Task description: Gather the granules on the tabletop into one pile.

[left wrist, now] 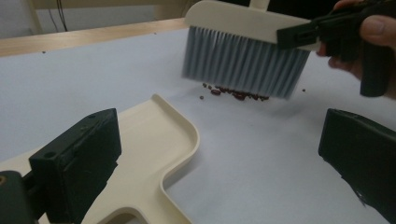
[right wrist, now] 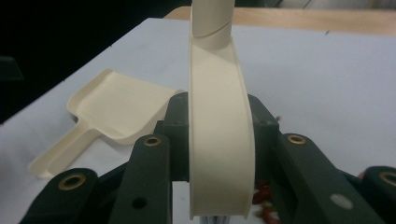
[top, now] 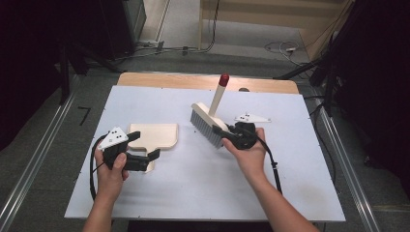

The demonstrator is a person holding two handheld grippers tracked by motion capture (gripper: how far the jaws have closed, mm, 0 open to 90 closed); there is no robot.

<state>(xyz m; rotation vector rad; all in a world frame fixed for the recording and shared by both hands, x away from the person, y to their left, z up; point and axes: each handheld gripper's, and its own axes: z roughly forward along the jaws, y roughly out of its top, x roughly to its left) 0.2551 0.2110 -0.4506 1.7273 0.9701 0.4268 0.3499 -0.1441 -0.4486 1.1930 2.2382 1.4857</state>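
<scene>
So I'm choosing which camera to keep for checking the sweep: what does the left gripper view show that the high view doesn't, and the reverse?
Left gripper view: small dark red bits on the table under the brush bristles, and the open left claw astride the dustpan handle.
High view: the brush's red-tipped handle, both forearms, the floor.
Both: the cream dustpan, the brush, the right claw clamped on it.

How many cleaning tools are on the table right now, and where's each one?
2. The brush is clamped in the right gripper at table centre; the dustpan lies flat by the left gripper.
</scene>
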